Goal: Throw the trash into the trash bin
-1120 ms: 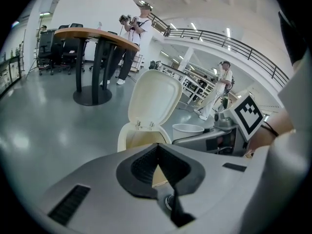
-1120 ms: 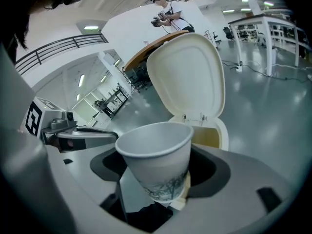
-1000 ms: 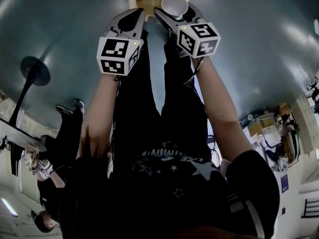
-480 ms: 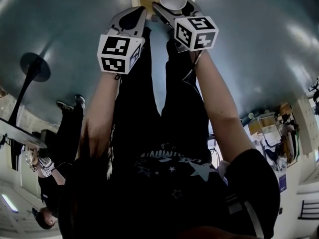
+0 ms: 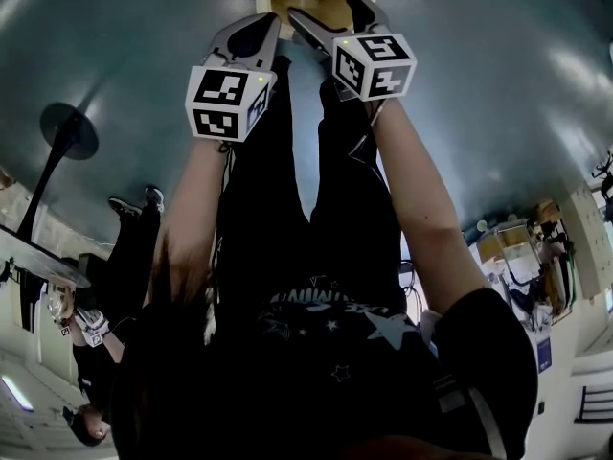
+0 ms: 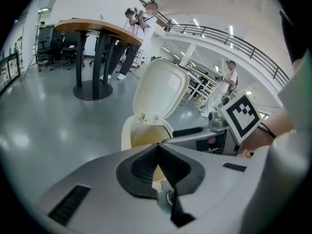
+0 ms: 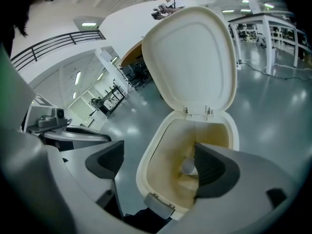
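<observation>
Left tongs (image 6: 157,149) pressed together, empty. Right tongs (image 7: 158,164) spread wide, just opening, nothing between, poised above open bin (image 7: 142,172). White cup (image 7: 188,166) lying down inside bin on yellowish lining. Lid (image 7: 190,57) tipped up behind. Glossy grey floor (image 7: 273,111) beyond.

Jaws of the left gripper (image 5: 272,21) meet; the right gripper (image 5: 323,6) has just opened, empty.

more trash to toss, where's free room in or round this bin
Inside the trash bin, under its raised lid, is free but for a cup. Bare floor flanks it on both sides. Crowded at the near rim: right gripper, jaws just opened, nothing between them, and shut left gripper.
</observation>
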`<action>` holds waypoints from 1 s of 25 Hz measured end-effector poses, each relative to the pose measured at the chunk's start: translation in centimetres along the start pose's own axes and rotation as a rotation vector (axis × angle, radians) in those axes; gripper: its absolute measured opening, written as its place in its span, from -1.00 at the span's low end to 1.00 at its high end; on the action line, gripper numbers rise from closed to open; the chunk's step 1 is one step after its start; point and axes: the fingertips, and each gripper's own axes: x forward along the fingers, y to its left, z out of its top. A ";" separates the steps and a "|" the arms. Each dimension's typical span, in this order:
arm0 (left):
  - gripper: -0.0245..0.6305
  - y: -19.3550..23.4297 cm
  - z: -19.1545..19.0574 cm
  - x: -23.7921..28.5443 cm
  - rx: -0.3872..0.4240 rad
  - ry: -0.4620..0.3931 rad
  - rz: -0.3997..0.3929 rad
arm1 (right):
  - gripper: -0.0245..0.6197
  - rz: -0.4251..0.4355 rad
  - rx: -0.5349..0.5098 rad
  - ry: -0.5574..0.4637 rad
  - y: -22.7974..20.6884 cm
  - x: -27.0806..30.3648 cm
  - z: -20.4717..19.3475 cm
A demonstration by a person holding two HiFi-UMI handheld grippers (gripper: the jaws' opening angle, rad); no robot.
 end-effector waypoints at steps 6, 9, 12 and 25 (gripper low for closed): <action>-0.89 0.2 0.2 -0.6 0.016 -0.004 -0.001 | 0.44 0.021 0.032 0.028 1.1 -0.1 0.0; -0.89 0.1 0.4 -1.1 0.019 -0.009 0.001 | 0.44 0.024 0.034 0.028 1.6 -0.5 0.5; -0.89 -0.2 0.8 -1.6 0.022 -0.017 0.002 | 0.43 0.025 0.023 0.001 2.0 -1.3 1.6; -0.89 -4.0 4.6 -2.9 0.048 -0.088 0.021 | 0.01 0.031 -0.074 -0.039 2.0 -6.6 5.4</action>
